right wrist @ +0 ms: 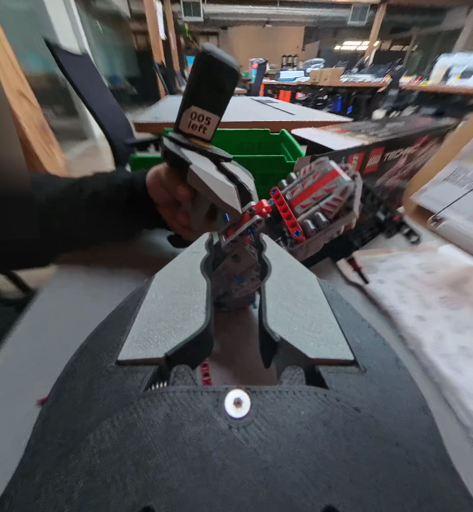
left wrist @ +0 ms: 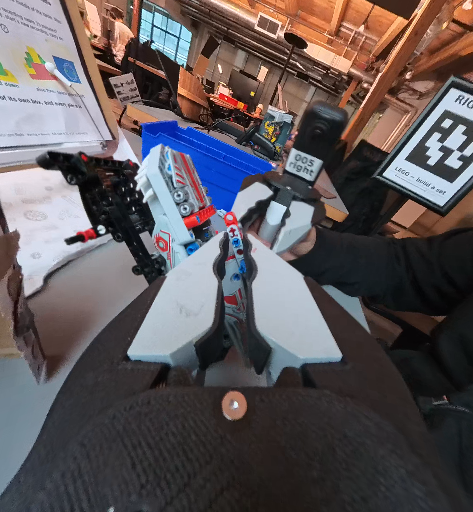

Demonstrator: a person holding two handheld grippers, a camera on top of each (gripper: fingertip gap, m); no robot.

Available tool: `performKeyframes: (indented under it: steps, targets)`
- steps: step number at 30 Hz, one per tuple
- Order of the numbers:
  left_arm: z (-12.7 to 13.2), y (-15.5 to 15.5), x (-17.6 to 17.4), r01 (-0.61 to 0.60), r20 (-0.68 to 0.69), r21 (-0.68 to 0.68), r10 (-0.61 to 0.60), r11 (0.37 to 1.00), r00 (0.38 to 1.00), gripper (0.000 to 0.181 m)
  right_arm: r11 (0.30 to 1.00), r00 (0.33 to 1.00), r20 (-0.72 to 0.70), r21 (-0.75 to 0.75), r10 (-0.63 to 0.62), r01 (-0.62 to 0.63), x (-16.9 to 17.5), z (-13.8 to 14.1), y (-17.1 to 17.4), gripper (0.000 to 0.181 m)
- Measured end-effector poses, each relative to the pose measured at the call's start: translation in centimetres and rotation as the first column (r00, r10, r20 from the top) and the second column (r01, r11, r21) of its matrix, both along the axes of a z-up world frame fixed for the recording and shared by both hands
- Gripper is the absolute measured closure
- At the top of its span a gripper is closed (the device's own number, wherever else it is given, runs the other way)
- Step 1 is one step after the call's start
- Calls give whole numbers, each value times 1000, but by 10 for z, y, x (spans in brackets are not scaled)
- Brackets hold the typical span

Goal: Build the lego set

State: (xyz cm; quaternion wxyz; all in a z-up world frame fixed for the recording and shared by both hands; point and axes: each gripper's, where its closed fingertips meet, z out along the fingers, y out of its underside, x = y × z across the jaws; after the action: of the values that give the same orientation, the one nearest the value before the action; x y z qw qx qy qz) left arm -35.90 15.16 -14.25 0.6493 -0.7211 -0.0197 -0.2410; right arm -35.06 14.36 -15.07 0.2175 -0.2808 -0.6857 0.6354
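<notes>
Left gripper (left wrist: 234, 243) clamping grey-red panel (left wrist: 236, 249); right gripper (right wrist: 235, 249) clamping grey subassembly (right wrist: 236, 274) beside model (right wrist: 321, 205); needing pins aligned squarely before pressing.

Daylight is coming through the far window (left wrist: 166, 36); motion blur is smearing the right wrist view, and fisheye distortion is bending both pictures' edges.

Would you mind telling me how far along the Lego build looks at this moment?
Largely assembled: the grey-and-red model already carries panels, a red beam and a black frame. In hand: the left gripper is shut on a grey-and-red arm section, and the right gripper clamps the same assembly from the other side. Left: seating that section; a red-and-black pin piece lies loose on the instruction sheet.
</notes>
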Motion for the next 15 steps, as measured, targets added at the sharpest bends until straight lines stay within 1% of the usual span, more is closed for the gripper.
performKeyframes:
  steps: [2, 3, 6, 8, 9, 12, 14, 15]
  targets:
    - [0, 1, 1, -8, -34, 5, 8, 1000, 999, 173, 992, 996, 76, -125, 47, -38, 1, 5, 4, 156]
    - [0, 0, 3, 2, -37, 5, -1, 1000, 999, 174, 985, 994, 93, -169, 50, -34, -1, 6, 7, 156]
    - [0, 1, 7, 23, -33, 8, -23, 1000, 999, 174, 972, 990, 118, -232, 78, -49, -2, 7, 9, 155]
    - [0, 2, 8, 18, -55, 10, -17, 1000, 998, 174, 967, 983, 140, -240, 117, -81, 1, 4, 3, 154]
    - [0, 2, 9, 18, -63, 11, -17, 1000, 998, 174, 967, 980, 146, -235, 134, -97, 3, 3, -1, 159]
    - [0, 3, 13, 35, -62, 16, -34, 999, 998, 174, 975, 981, 153, -205, 119, -86, 0, -3, -7, 168]
    - [-1, 4, 17, 48, -61, 20, -46, 999, 997, 174, 974, 980, 150, -203, 130, -99, 1, -3, -10, 167]
    - [0, 3, 17, 48, -67, 17, -47, 999, 997, 174, 974, 980, 148, -199, 135, -105, 2, -3, -10, 169]
